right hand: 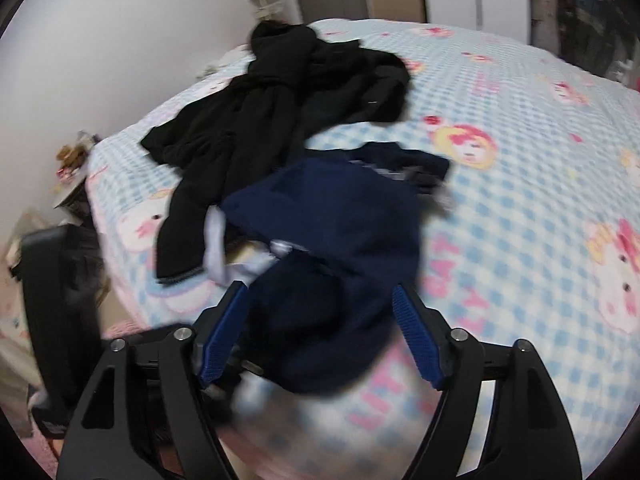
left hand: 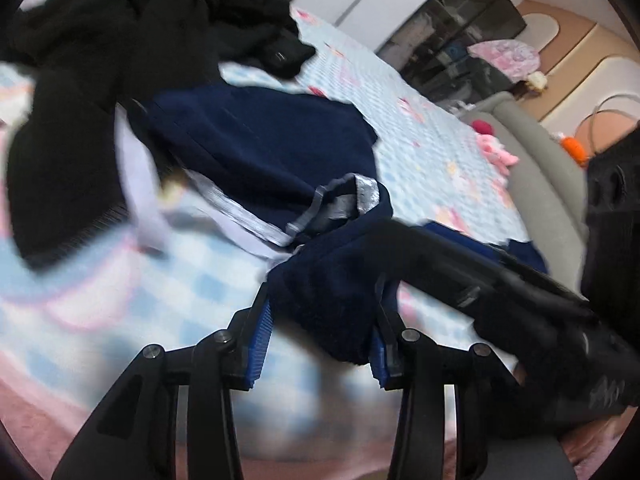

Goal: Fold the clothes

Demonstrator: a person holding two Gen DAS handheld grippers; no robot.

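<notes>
We are finding both views motion-blurred. The navy garment (right hand: pixel 332 216) is smearing near the right gripper (right hand: pixel 320 332), hiding whether its pads are touching cloth. The black garment (left hand: pixel 100 92) is running past the left wrist view's far-left edge.

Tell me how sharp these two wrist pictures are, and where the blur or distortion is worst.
Left wrist view: strong fisheye curve, dark corners; the navy garment and black clothes are smeared, and the checked sheet goes soft near the left gripper. Right wrist view: same curve, the bed bulges; the navy cloth between the open fingers of the right gripper is most blurred, far clothes clearer.
</notes>
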